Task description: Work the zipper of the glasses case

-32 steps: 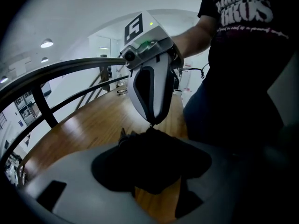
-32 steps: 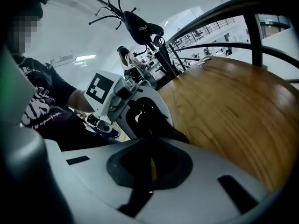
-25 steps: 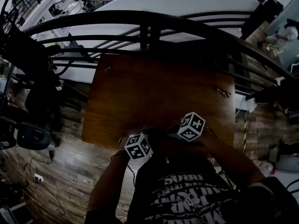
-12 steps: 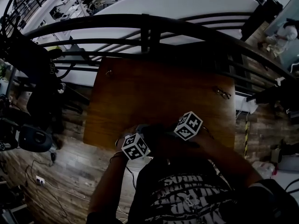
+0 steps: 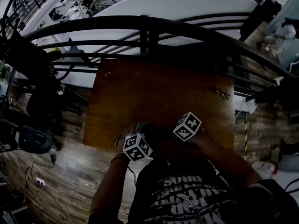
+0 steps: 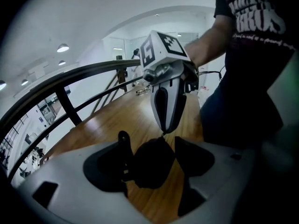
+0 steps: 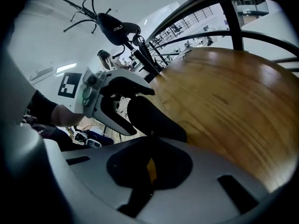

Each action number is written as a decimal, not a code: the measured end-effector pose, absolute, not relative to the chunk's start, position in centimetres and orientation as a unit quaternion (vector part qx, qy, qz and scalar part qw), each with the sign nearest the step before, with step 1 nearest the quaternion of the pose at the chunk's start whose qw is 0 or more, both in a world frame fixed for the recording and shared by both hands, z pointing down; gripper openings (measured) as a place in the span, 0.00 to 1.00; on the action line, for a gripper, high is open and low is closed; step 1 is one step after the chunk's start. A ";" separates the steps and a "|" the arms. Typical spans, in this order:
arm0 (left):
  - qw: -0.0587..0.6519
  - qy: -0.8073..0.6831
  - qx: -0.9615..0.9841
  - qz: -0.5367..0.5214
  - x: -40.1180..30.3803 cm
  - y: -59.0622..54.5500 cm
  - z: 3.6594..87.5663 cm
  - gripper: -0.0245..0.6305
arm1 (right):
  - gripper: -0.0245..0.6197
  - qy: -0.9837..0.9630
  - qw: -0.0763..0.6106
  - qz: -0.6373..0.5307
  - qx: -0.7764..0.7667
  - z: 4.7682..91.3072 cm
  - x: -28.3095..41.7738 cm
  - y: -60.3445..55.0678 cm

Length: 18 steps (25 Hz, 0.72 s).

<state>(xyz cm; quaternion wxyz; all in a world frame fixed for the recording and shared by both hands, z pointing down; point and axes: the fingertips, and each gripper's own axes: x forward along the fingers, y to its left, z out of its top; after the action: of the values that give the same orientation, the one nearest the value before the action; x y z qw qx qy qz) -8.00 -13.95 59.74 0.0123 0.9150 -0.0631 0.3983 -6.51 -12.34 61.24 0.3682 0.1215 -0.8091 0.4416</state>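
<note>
Head view: spectacles (image 5: pixel 223 92) lie far right on the desk (image 5: pixel 154 92), with a railing (image 5: pixel 140 22) beyond. The glasses case (image 6: pixel 149 167) sits at the near edge between the jaws of the left hand-held gripper (image 6: pixel 155 146), which have just been opening wide. The right hand-held gripper (image 6: pixel 164 127) is pinched closed at the case's top.

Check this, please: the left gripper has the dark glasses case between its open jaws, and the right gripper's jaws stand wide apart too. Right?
Not quite: the right gripper view shows the right gripper with jaws together. The left gripper, its jaws just opened further, does have the glasses case between them.
</note>
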 end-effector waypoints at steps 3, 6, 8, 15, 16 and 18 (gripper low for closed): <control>0.009 -0.076 0.919 0.386 -8.9 -14.8 58.1 0.52 | 0.04 -0.805 0.369 0.448 0.126 61.5 -6.0 -12.5; 0.005 -0.086 0.922 0.377 -9.4 -15.4 57.1 0.52 | 0.04 -0.804 0.355 0.460 0.128 61.4 -5.9 -12.6; -0.007 -0.078 0.919 0.387 -9.2 -15.1 57.2 0.52 | 0.04 -0.801 0.356 0.464 0.130 61.7 -5.8 -12.6; 0.014 -0.015 0.909 0.416 -7.0 -12.4 60.3 0.52 | 0.04 -0.795 0.353 0.478 0.123 61.9 -6.7 -12.4; 0.015 -0.001 0.904 0.427 -6.6 -11.6 61.4 0.52 | 0.04 -0.794 0.352 0.480 0.121 61.9 -6.9 -12.4; 0.015 0.014 0.895 0.446 -5.9 -10.6 63.7 0.52 | 0.04 -0.792 0.352 0.484 0.118 62.1 -7.4 -12.2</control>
<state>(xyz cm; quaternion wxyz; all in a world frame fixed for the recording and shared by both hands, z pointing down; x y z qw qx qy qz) -5.93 -10.63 63.70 0.0152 0.8949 0.0142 0.4458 -7.36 -12.16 62.09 0.3519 0.1179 -0.7922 0.4845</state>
